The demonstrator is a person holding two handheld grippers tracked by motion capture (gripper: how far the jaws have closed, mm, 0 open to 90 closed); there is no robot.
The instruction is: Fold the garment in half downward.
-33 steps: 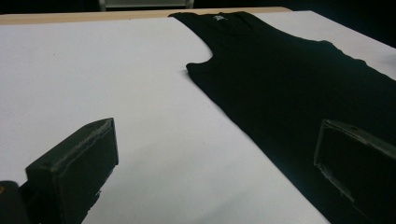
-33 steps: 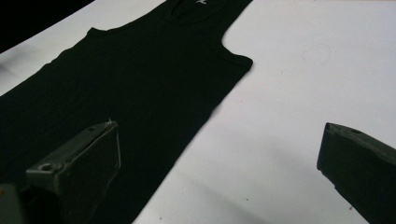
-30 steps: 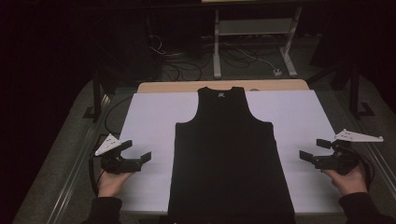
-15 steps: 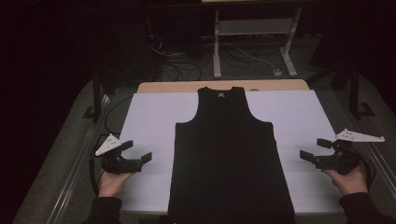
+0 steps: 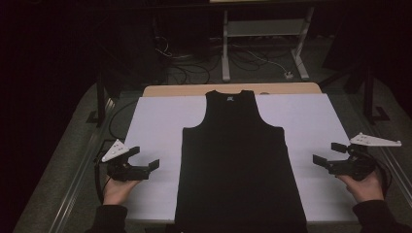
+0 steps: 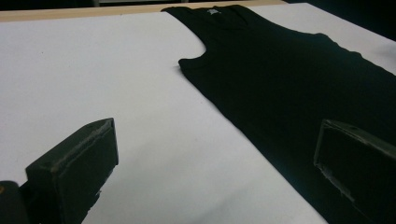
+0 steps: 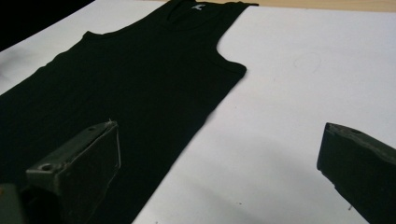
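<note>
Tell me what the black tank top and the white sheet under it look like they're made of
The black tank top looks like soft knit fabric, likely cotton: matte, lying limp and flat, with stitched bands at neck and armholes. The white sheet looks like paper or thin smooth board: flat, matte, with crisp straight edges and no weave visible, though a taut cloth can't be ruled out.

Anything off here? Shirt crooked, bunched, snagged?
Nothing stands out. The black tank top lies flat and straight on the white sheet, neck away from the person. The left gripper and right gripper are open either side of it, touching nothing.
</note>
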